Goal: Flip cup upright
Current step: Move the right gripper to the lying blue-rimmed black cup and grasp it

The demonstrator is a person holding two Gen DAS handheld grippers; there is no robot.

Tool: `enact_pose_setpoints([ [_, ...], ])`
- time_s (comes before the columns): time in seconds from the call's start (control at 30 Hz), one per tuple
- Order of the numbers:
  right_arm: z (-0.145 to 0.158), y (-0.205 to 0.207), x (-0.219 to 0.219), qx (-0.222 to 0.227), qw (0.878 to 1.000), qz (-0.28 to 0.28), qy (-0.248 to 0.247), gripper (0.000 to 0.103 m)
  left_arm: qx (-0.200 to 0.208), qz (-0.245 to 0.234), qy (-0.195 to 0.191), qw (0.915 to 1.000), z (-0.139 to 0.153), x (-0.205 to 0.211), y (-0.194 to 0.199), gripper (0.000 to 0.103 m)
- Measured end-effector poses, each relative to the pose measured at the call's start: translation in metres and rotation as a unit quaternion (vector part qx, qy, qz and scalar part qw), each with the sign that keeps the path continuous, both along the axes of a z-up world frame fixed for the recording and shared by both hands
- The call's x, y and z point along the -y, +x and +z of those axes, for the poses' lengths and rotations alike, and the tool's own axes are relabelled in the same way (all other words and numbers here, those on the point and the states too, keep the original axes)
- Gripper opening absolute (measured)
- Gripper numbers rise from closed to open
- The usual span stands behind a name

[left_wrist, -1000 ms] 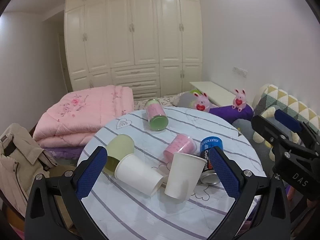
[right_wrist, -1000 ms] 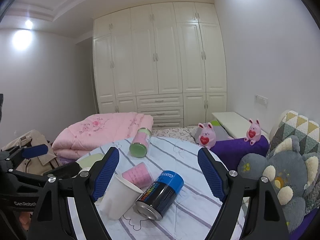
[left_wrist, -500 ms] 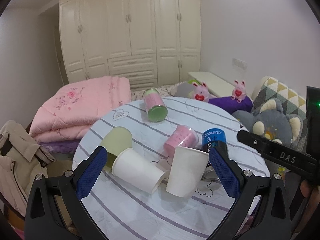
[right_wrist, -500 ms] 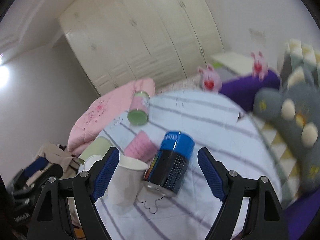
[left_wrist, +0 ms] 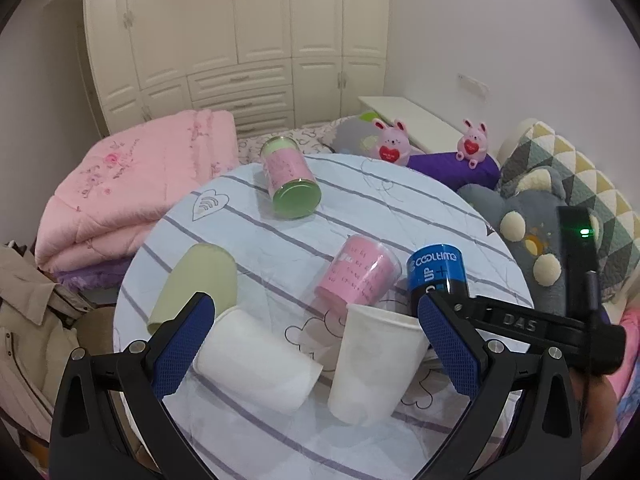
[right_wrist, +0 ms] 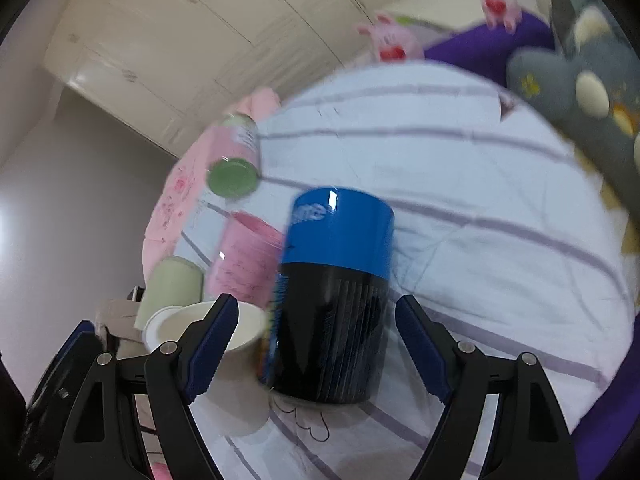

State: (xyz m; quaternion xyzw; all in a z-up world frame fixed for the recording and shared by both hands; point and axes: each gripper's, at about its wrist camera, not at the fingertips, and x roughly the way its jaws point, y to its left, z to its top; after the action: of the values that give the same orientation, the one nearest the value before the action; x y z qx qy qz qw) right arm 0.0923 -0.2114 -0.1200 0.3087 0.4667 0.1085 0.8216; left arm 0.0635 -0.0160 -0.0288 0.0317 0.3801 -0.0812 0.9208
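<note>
A blue and black cup (right_wrist: pixel 332 296) lies on its side on the round striped table (right_wrist: pixel 480 184); it also shows in the left wrist view (left_wrist: pixel 438 272). My right gripper (right_wrist: pixel 316 356) is open with its fingers on either side of the cup's black end, apart from it. My left gripper (left_wrist: pixel 316 356) is open above two white paper cups: one lies on its side (left_wrist: pixel 256 364), one stands mouth up and tilted (left_wrist: pixel 376 364). A pink cup (left_wrist: pixel 360 276), a green cup (left_wrist: pixel 196 284) and a pink-green tumbler (left_wrist: pixel 290 184) lie on their sides.
A folded pink quilt (left_wrist: pixel 132 184) lies beyond the table at the left. Pink bunny toys (left_wrist: pixel 390 148) on a purple cushion and a grey plush (left_wrist: pixel 532 240) sit at the right. A white wardrobe (left_wrist: pixel 240 32) fills the back wall. A beige jacket (left_wrist: pixel 24 320) hangs at the left.
My right gripper has swung down and in toward the blue and black cup, which now lies between its fingers. My left gripper has shifted slightly closer over the white cups.
</note>
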Motion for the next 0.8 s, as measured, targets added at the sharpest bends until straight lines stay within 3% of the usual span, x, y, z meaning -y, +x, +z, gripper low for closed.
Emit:
enact_pose_setpoints([
  [0.23, -0.017, 0.022, 0.007, -0.066, 0.997, 0.001, 0.031, 0.082, -0.015, -0.008, 0.005, 0.9998, -0.003, -0.001, 0.016, 0.103],
  [0.33, -0.019, 0.032, 0.006, -0.086, 0.996, 0.020, 0.020, 0.082, -0.020, -0.007, 0.003, 0.9998, -0.003, -0.004, 0.021, 0.103],
  [0.37, -0.017, 0.034, 0.005, -0.086, 0.996, 0.026, 0.011, 0.082, -0.024, -0.008, 0.001, 0.9997, -0.003, -0.005, 0.022, 0.103],
  [0.43, -0.015, 0.037, 0.003, -0.088, 0.995, 0.042, -0.010, 0.071, -0.032, -0.012, -0.005, 0.9994, -0.003, -0.006, 0.025, 0.103],
  [0.6, -0.008, 0.046, 0.003, -0.087, 0.993, 0.073, -0.042, 0.070, -0.041, -0.017, -0.008, 0.9990, -0.003, -0.007, 0.032, 0.103],
  [0.8, 0.006, 0.072, 0.008, -0.085, 0.983, 0.106, -0.126, 0.070, -0.060, -0.017, -0.019, 0.9979, -0.007, -0.011, 0.043, 0.103],
])
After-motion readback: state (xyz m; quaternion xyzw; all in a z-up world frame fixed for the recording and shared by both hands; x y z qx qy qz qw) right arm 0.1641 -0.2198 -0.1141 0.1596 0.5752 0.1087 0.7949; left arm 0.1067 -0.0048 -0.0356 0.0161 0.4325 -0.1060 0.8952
